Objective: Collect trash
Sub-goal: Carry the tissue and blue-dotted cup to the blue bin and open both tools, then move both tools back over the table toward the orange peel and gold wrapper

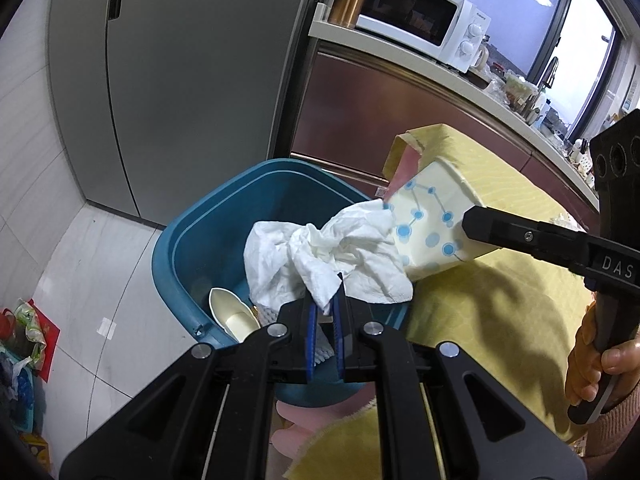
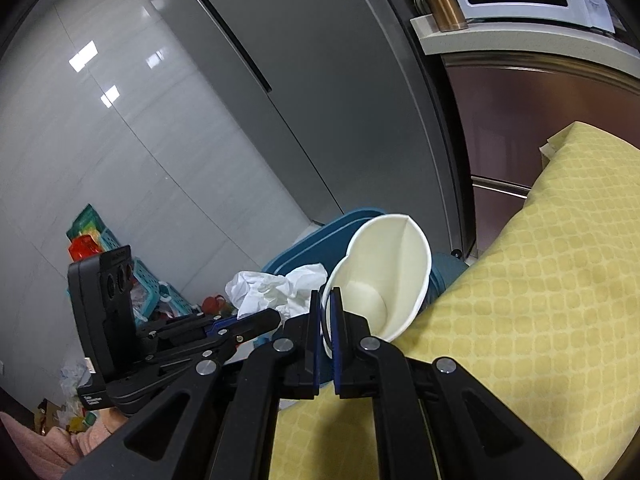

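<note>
My left gripper [image 1: 325, 304] is shut on a crumpled white tissue [image 1: 320, 256] and holds it over the open blue bin [image 1: 192, 240]. My right gripper [image 2: 327, 308] is shut on the rim of a paper cup [image 2: 384, 272] with blue dots [image 1: 432, 220], tilted on its side beside the tissue above the bin's edge. The right gripper [image 1: 476, 224] shows in the left wrist view, the left gripper [image 2: 264, 320] with the tissue [image 2: 276, 286] in the right wrist view. A flattened cream paper cup [image 1: 234, 316] lies inside the bin [image 2: 320, 236].
A table with a yellow cloth [image 1: 500, 300] stands right of the bin. A grey fridge [image 1: 180, 80] is behind it, a counter with a microwave [image 1: 420, 20] to the right. Bags and teal baskets [image 2: 152, 280] clutter the floor at left.
</note>
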Demonstrator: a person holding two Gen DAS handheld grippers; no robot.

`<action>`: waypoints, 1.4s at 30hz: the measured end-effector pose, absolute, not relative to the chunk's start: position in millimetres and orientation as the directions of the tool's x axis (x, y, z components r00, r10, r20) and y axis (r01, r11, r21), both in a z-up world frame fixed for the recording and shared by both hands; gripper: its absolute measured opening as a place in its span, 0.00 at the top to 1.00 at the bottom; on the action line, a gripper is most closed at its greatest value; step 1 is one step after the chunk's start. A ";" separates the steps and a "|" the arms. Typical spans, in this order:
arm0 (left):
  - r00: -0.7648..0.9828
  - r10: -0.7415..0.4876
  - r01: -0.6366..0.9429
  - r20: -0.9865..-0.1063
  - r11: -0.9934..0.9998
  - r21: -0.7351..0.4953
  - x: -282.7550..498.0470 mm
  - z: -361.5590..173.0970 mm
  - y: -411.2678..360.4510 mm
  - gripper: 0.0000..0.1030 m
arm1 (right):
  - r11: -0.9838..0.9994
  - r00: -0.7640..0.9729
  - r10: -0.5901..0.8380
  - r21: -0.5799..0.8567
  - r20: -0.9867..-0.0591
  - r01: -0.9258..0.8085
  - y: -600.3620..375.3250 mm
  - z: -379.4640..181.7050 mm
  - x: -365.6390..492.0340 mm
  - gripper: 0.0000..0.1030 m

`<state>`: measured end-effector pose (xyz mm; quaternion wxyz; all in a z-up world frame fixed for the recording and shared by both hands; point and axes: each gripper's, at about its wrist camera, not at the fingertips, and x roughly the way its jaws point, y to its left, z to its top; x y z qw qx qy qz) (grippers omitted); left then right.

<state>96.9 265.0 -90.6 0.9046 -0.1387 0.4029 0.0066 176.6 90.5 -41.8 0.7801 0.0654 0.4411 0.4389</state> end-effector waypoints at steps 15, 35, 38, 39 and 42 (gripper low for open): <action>0.610 -0.098 -0.144 -0.786 0.962 -0.231 127.1 -128.2 263.0 0.89 | 0.647 0.214 0.677 0.431 -0.704 -0.630 117.3 -59.4 184.9 0.79; 0.709 -0.213 0.070 -0.672 0.970 -0.234 106.8 -82.4 198.4 0.73 | 0.652 0.341 0.725 0.438 -0.598 -0.619 22.2 -8.0 152.7 0.61; 0.709 -0.295 0.173 -0.641 0.953 -0.247 102.2 -70.0 167.4 0.71 | 0.679 0.387 0.712 0.436 -0.586 -0.590 -13.9 -3.0 141.7 0.61; 0.704 -0.324 0.208 -0.632 0.945 -0.253 100.0 -67.4 156.9 0.70 | 0.692 0.406 0.705 0.436 -0.582 -0.575 -27.4 -1.4 138.1 0.61; 0.673 -0.410 0.322 -0.615 0.912 -0.255 99.3 -60.7 115.2 0.69 | 0.740 0.475 0.667 0.436 -0.574 -0.513 -73.5 1.1 126.4 0.61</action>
